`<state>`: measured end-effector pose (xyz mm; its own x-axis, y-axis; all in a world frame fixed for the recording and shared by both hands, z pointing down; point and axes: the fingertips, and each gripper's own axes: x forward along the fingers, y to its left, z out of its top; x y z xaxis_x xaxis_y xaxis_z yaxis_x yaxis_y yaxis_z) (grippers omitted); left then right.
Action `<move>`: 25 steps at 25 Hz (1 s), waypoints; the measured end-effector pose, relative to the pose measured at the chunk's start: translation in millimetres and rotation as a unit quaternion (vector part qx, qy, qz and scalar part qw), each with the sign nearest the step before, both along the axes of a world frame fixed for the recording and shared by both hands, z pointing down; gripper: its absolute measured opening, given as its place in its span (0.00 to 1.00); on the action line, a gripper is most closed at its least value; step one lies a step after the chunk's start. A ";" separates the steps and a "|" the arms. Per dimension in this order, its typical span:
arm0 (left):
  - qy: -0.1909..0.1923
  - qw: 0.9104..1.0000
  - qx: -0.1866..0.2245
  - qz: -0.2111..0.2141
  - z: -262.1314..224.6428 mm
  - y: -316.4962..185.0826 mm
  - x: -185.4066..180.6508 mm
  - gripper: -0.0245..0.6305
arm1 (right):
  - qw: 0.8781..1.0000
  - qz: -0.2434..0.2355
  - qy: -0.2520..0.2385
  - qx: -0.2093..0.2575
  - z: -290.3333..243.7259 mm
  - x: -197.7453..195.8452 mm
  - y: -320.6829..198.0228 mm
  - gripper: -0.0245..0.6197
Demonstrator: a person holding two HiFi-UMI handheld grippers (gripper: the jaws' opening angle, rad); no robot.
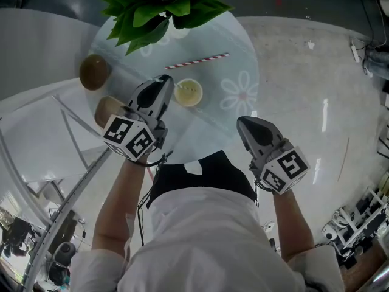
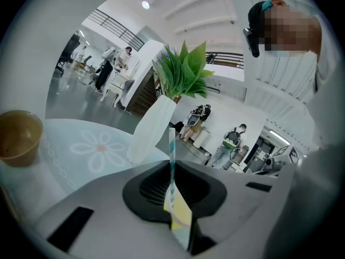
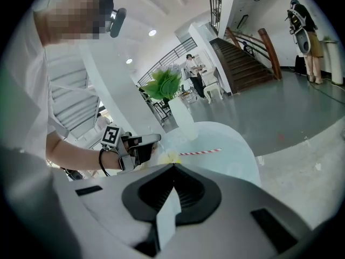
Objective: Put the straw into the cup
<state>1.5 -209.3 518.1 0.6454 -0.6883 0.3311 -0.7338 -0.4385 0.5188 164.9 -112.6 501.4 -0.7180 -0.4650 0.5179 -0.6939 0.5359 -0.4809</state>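
The left gripper (image 1: 164, 83) is gripping a green straw (image 2: 171, 155), jaws closed on its lower part, so the straw is standing upright, probably for going end-first into the cup (image 1: 189, 92) just right of the jaws at frame centre. A red straw (image 1: 197, 61) is lying on the surface (image 1: 243, 53) above the cup. The left forearm is reaching forward. The right gripper (image 1: 244, 125), jaws together and empty, is hanging off the surface at lower right, apparently waiting.

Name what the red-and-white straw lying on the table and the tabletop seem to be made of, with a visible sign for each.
The red-and-white straw: probably paper, matt; spiral stripes, no shine. The tabletop: likely frosted glass or plastic, smooth; pale, translucent look with white flower prints. The pictures cannot settle which.
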 end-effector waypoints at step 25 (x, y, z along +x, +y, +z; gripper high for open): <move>0.003 1.000 -0.013 -0.004 -20.1 29.9 -28.4 0.20 | 1.000 0.007 0.005 0.024 -20.2 -18.4 -5.3 0.07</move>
<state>-26.9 -179.4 498.0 0.6420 -0.6845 0.3454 -0.7342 -0.4192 0.5340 146.4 -117.9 481.2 -0.7061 -0.4995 0.5019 -0.7062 0.5479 -0.4483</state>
